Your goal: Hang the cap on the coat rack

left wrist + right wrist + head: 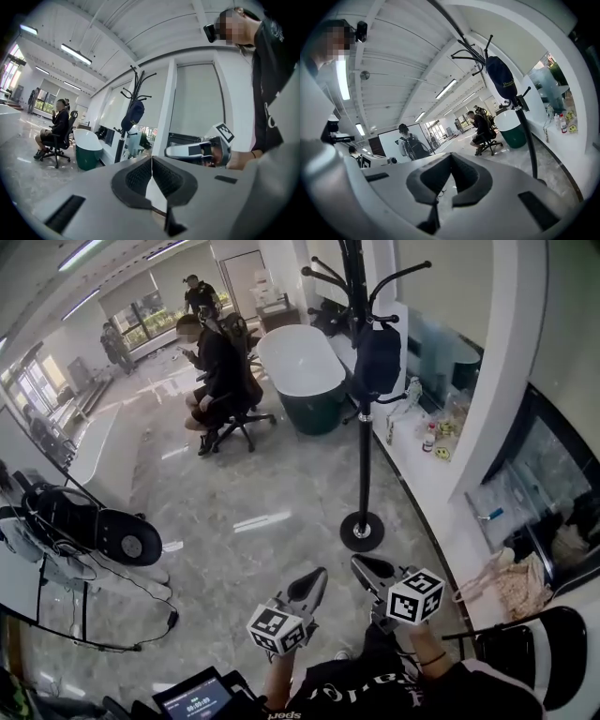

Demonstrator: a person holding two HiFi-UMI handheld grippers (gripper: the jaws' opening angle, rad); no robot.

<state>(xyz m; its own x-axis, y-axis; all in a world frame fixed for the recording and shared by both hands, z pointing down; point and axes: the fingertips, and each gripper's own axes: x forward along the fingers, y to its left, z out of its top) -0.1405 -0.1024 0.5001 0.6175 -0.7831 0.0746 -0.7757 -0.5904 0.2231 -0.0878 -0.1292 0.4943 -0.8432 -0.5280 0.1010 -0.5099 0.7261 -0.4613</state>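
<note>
Hanging from an upper hook of the black coat rack, the dark cap rests against the pole, well above the round base on the grey floor; both tools are low and near the person, well apart from the rack; the left hand-held gripper has its jaws pressed together at the tips with nothing between them; the right hand-held gripper, just beside it, is likewise fully closed and empty; beyond the rack stands a white tub with a green base, and a person sits in an office chair to its left.
</note>
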